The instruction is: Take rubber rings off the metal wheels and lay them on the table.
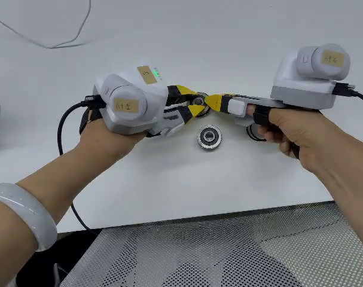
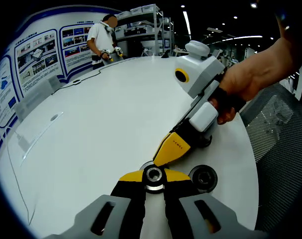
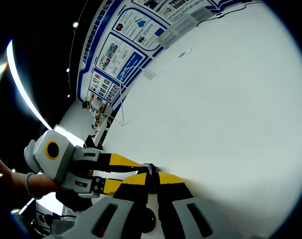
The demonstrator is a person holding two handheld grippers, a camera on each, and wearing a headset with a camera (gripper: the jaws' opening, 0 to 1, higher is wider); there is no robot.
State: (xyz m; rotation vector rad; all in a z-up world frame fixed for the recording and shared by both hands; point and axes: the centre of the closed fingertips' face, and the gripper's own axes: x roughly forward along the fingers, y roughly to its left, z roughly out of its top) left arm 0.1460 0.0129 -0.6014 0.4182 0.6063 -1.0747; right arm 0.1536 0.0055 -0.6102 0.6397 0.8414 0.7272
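Above the white table [image 1: 169, 36], near its front edge, both grippers meet tip to tip over one metal wheel [image 2: 154, 175].

Left gripper [image 1: 193, 104]: jaws closed on the metal wheel from both sides, with the yellow tips bearing on its rim. The wheel is held clear of the table surface, its bore facing the left gripper view.

Right gripper [image 1: 215, 101]: jaws drawn almost together with only a narrow gap between them. The tips are set on the rim of the same wheel from the opposite side, and a dark edge shows between them in the right gripper view. Whether that edge is rubber or metal cannot be told.

Second wheel [image 1: 209, 137]: lies flat on the table just in front of the meeting point, apart from both grippers, with a dark band around its outside.

Loose rubber ring [image 1: 252, 136]: black, flat on the table beside the second wheel, partly covered by the hand holding the right gripper.

Other items: a black cable [image 1: 64, 128] runs from the left gripper across the table and over its front edge; a pale bracelet [image 1: 26, 212] sits on the left wrist
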